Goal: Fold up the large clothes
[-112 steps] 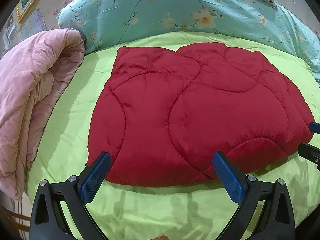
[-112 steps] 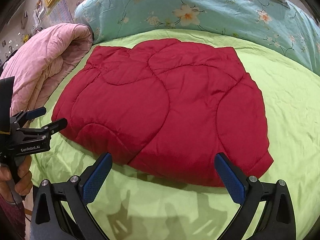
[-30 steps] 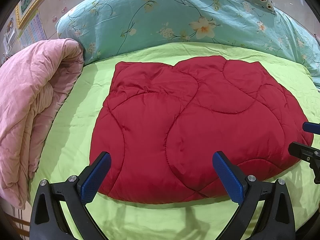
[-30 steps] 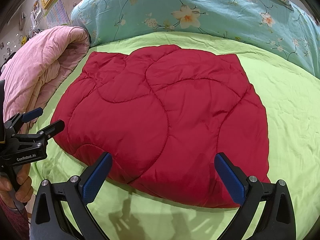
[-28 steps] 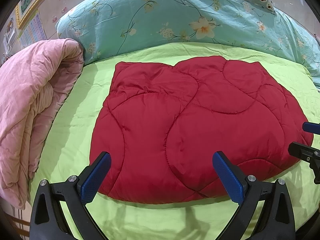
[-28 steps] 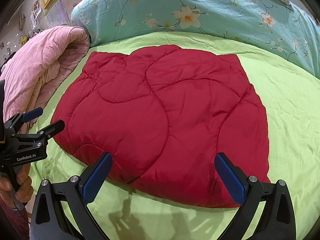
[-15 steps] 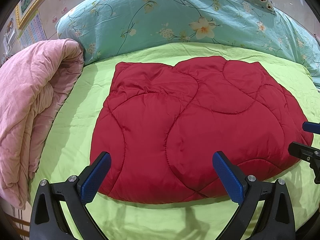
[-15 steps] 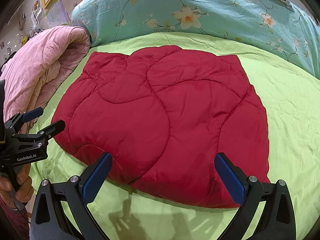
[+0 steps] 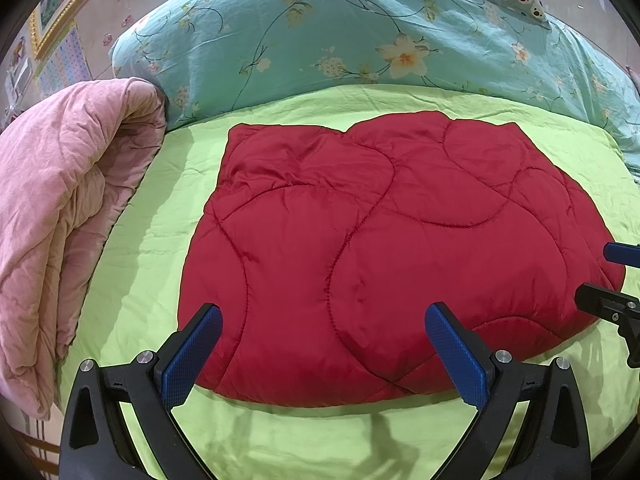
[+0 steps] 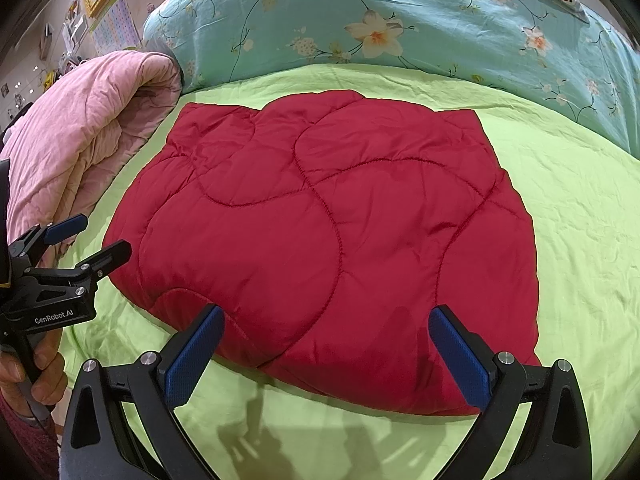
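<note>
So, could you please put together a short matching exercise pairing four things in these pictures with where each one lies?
Things:
1. red quilted garment
2. pink quilt
3. floral teal duvet
4. green sheet

Places:
A. spread beneath the garment
B. piled at the far side of the bed
C. flat in the middle of the bed
D. rolled along the left edge

Pairs: 1-C, 2-D, 3-B, 4-A
</note>
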{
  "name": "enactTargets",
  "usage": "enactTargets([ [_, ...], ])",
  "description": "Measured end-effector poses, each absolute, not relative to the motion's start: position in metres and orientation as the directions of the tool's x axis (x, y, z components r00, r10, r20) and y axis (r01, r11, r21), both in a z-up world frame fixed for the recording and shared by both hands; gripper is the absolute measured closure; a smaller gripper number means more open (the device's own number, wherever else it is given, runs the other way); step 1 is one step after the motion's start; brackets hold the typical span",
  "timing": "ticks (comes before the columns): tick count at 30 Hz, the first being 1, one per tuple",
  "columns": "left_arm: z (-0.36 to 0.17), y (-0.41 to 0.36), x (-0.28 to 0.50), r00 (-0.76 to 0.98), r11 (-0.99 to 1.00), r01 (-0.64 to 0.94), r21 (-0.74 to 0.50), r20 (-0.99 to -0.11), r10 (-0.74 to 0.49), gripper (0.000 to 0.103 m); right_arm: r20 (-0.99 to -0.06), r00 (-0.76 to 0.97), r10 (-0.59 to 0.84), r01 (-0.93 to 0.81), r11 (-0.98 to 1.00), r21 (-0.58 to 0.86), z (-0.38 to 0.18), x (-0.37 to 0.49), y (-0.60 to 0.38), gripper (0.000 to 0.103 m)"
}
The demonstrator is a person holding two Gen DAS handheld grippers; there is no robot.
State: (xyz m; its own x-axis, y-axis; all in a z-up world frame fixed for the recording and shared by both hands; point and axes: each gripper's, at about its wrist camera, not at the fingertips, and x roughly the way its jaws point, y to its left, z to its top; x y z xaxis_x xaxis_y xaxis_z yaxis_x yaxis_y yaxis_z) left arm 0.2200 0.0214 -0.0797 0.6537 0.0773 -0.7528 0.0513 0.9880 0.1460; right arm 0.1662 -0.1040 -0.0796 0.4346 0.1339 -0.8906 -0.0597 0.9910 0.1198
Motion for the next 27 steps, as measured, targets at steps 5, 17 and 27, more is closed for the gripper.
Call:
enactTargets([
  [5,-0.0795,0.0216,0.2205,0.654,0.988,0.053,0.144,-0.753,0.075,0.001,-0.890,0.434,0.135,-0.062,0.991,0.120,-0.0786,0.1667,-0.1039,0.001],
  [17,-0.0803,0.0259,0.2209,0.661,0.989,0.056,0.138,-0.747,0.067,0.001,-0.890,0.436,0.136,-0.065,0.991,0.120,-0.0755,0.1677,-0.1031,0.001],
  [27,-0.0786,0.0267,0.2207,0.661,0.989,0.055,0.136,-0.748,0.066,0.001,-0.888,0.440,0.137,-0.067,0.991,0.120,-0.0732,0.1694,-0.1044,0.001],
])
